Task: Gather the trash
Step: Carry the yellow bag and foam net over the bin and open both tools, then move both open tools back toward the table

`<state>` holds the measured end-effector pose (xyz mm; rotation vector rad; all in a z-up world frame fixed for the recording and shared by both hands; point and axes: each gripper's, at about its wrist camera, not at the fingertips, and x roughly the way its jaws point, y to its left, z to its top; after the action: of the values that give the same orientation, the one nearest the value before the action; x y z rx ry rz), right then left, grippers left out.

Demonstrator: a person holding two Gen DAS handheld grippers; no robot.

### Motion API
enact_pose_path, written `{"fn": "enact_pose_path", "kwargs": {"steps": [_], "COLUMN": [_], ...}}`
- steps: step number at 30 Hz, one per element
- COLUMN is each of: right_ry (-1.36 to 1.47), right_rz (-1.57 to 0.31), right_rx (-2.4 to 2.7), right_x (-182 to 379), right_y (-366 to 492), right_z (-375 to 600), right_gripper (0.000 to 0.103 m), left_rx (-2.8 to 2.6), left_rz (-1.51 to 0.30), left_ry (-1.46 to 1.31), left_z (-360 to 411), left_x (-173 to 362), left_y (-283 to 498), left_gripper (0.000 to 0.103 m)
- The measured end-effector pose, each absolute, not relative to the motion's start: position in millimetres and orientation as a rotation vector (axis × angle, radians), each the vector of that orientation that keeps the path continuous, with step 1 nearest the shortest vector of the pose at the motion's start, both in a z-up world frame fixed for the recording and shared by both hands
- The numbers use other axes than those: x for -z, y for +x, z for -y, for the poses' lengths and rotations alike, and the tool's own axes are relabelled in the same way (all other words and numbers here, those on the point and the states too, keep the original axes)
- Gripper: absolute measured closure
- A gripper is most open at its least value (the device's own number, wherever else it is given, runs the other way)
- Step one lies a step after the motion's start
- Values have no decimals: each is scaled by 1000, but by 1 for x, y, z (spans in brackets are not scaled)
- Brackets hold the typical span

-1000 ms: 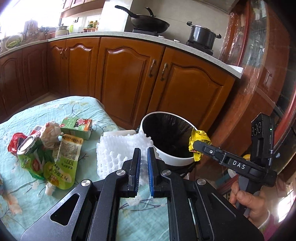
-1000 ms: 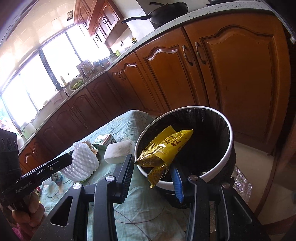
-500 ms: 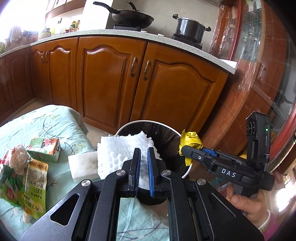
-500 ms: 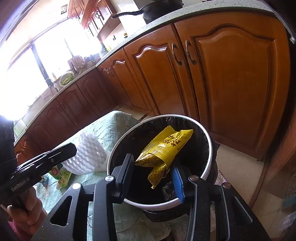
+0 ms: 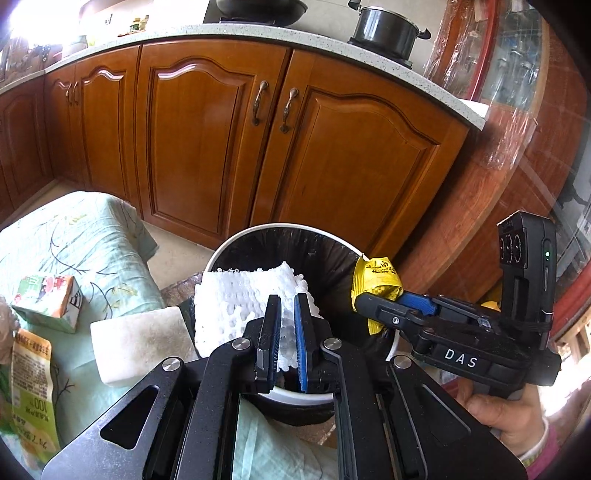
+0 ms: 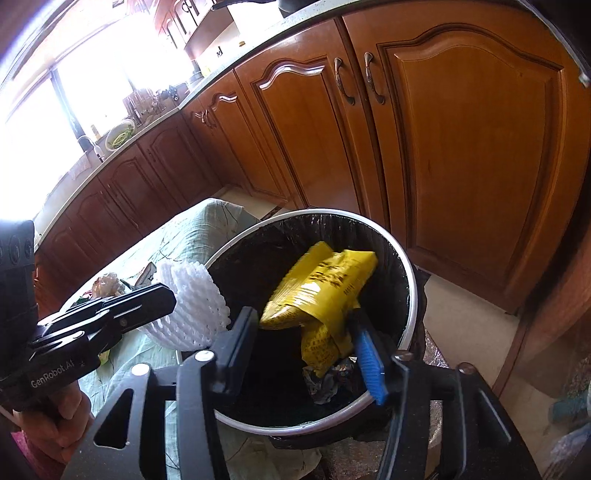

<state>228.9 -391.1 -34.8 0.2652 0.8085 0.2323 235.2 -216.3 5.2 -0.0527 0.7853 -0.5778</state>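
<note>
**Q:** What did each camera give you that the other didn't?

**A:** My left wrist view took in the table [image 5: 92, 236] under its green floral cloth and what lay on it: one small juice carton [image 5: 50, 301], one grubby white foam block [image 5: 138, 341], one green drink pouch [image 5: 31, 391]. It also showed one black pot [image 5: 386, 31] on the stove. My right wrist view looked down into the bin [image 6: 413, 291] instead: black liner, crumpled dark scraps at the bottom. That view also caught the bright window and the sink counter.

**Q:** Left gripper?

**A:** My left gripper [image 5: 287, 328] was nearly closed, pads pinching an edge of the white foam fruit net [image 5: 240, 299]. One net only. It hung over the near left rim of the bin, at the table's edge.

**Q:** Right gripper?

**A:** My right gripper [image 6: 306, 345] had just been opening. In its own view the jaws stood well apart over the bin mouth, the yellow snack wrapper [image 6: 321, 291] between them. The wrapper leaned against the blue pad [image 6: 371, 360] and was clear of the black one. It looked blurred. I could not tell whether it was already loose.

**Q:** Counts?

**A:** One bin, one yellow wrapper, one net, two grippers, and I counted two hands on their handles.
</note>
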Motion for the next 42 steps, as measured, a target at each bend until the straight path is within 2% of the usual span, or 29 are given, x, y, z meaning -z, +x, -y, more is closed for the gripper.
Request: {"fn": "enact_pose_path", "kwargs": {"steps": [2, 3, 7, 13, 33, 42], "right_ry": [266, 267, 276, 303, 392, 405], "right_rz": [-811, -811, -804, -772, -697, -699], "right_rx": [-229, -226, -216, -204, -128, -228], "right_x": [36, 37, 38, 36, 22, 33], "right_y": [228, 228, 222, 204, 151, 141], "right_z": [393, 393, 394, 395, 419, 381], "right_gripper": [34, 34, 31, 29, 27, 23], "left_rx": [585, 586, 578, 573, 657, 554], "left_rz": [-804, -815, -816, -801, -749, -763], "left_ry": [-51, -50, -61, -91, -125, -136], "left_z": [219, 221, 219, 204, 218, 171], "left_x": [-1, 1, 4, 1, -19, -10], "left_y": [240, 242, 242, 234, 217, 184], "left_gripper": [94, 89, 56, 46, 46, 43]}}
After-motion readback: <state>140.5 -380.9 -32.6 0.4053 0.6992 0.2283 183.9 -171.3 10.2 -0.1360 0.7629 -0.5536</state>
